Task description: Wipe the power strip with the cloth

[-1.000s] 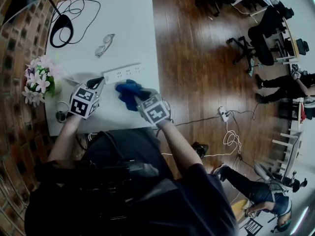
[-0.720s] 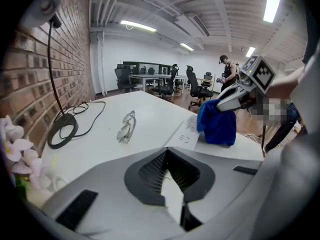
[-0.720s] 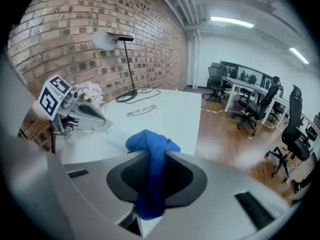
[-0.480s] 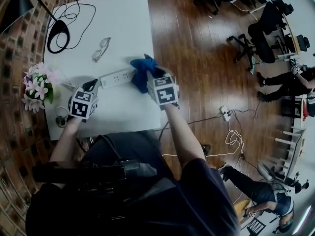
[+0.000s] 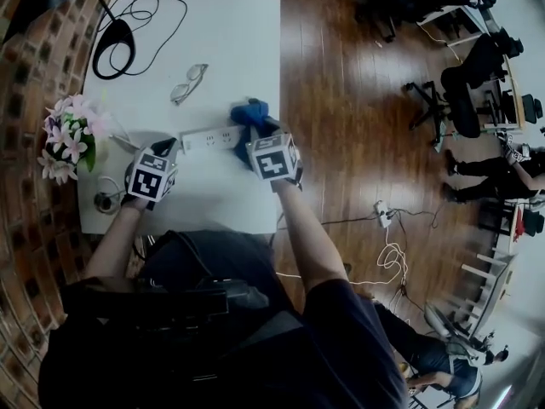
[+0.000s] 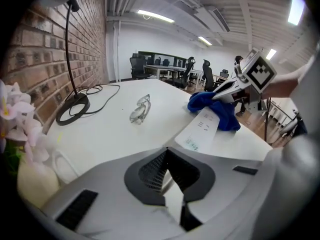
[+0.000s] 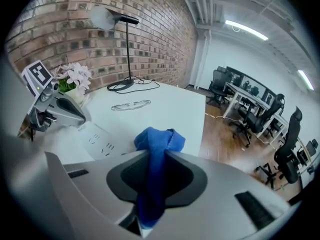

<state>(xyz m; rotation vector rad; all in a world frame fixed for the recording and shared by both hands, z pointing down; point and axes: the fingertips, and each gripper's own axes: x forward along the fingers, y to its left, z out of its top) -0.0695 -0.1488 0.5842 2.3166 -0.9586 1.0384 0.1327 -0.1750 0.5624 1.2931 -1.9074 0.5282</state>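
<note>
A white power strip (image 5: 210, 137) lies across the white table (image 5: 230, 32), and it also shows in the left gripper view (image 6: 202, 129) and the right gripper view (image 7: 102, 143). My right gripper (image 5: 260, 135) is shut on a blue cloth (image 5: 251, 113), which bunches out past the jaws (image 7: 159, 143) and rests on the strip's right end. My left gripper (image 5: 168, 149) is shut, its tips (image 6: 169, 153) at the strip's left end. Whether they pinch anything thin I cannot tell.
A pair of glasses (image 5: 189, 83) lies beyond the strip. A black lamp base with its cable (image 5: 113, 58) stands at the far left corner. A vase of pink flowers (image 5: 72, 139) is by the left edge. The table's right edge drops to the wooden floor (image 5: 341, 100).
My right gripper has carried the blue cloth from the table in front of the strip up onto the strip's right end. The left gripper has stayed at the left end.
</note>
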